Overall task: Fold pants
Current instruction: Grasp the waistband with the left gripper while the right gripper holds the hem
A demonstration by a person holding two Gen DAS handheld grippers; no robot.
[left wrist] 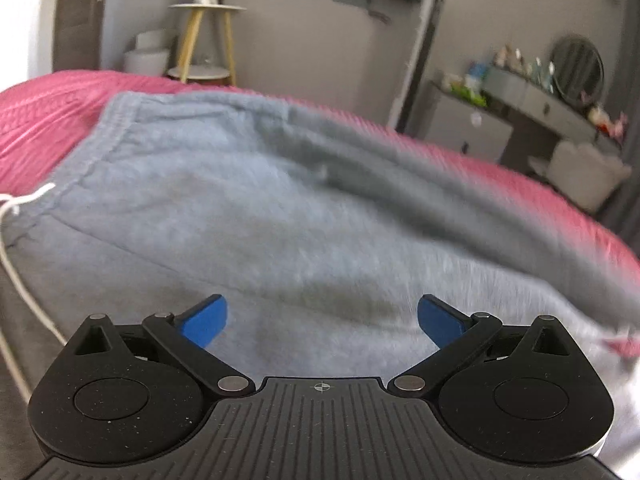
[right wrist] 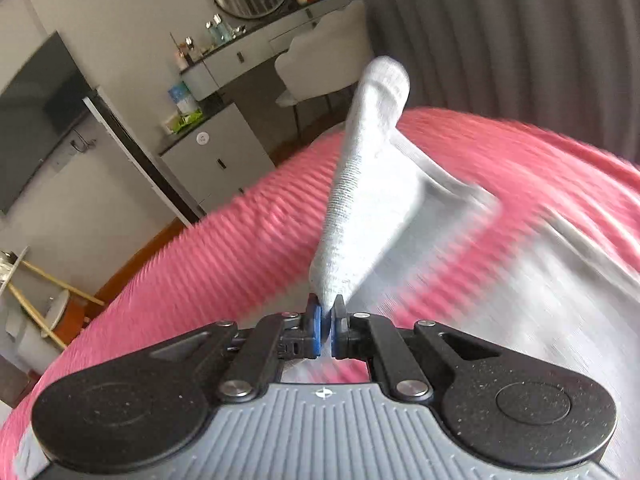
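Grey sweatpants (left wrist: pixel 280 216) lie spread on a pink bedspread (left wrist: pixel 44 120), waistband and white drawstring (left wrist: pixel 24 204) at the left. My left gripper (left wrist: pixel 322 320) is open just above the grey cloth, blue pads wide apart, holding nothing. In the right wrist view my right gripper (right wrist: pixel 327 320) is shut on the ribbed cuff end of a pant leg (right wrist: pixel 360 184), which rises lifted from the pads. More grey cloth (right wrist: pixel 540 320) lies on the bedspread to the right, blurred.
A small round side table (left wrist: pixel 206 40) stands beyond the bed's far edge. A grey dresser with a round mirror (left wrist: pixel 576 68), bottles and a white chair (right wrist: pixel 324 60) stands by the wall. Dark curtains (right wrist: pixel 500 32) hang at the right.
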